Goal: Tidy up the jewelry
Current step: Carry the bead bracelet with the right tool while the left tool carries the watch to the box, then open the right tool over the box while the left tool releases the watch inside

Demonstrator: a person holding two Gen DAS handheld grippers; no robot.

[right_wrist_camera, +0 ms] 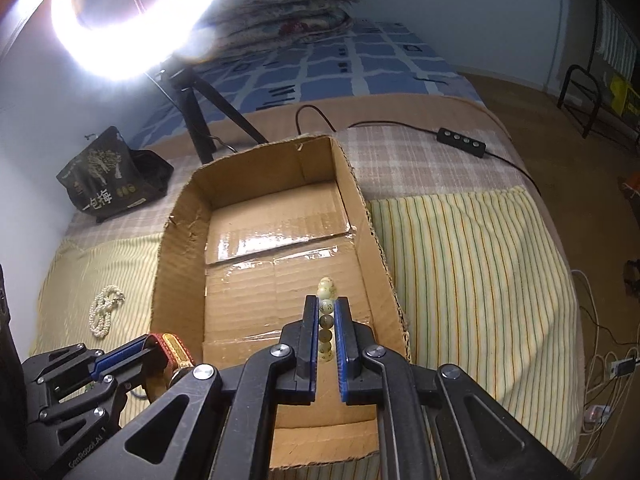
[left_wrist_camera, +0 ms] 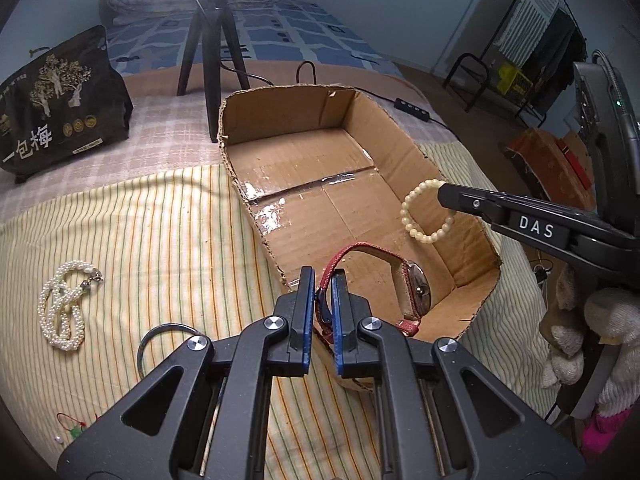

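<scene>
An open cardboard box (left_wrist_camera: 280, 120) lies on the striped bedspread; it also shows in the right wrist view (right_wrist_camera: 180, 216). My left gripper (left_wrist_camera: 323, 280) is shut on the red strap of a wristwatch (left_wrist_camera: 416, 292) and holds it over the box's near corner. My right gripper (right_wrist_camera: 327, 312) is shut on a cream bead bracelet (right_wrist_camera: 326, 286), held above the box floor; the bracelet (left_wrist_camera: 416, 216) hangs from the right gripper (left_wrist_camera: 442, 192) in the left wrist view. The left gripper (right_wrist_camera: 148, 346) with the watch strap (right_wrist_camera: 172, 344) shows at lower left of the right wrist view.
A pearl necklace (left_wrist_camera: 64, 308) lies on the striped cloth left of the box, also in the right wrist view (right_wrist_camera: 105, 310). A metal ring (left_wrist_camera: 160, 340) and small red and green trinkets (left_wrist_camera: 74, 428) lie nearer. A black bag (left_wrist_camera: 60, 104), a tripod (left_wrist_camera: 210, 48) and a power strip (right_wrist_camera: 460, 140) stand behind.
</scene>
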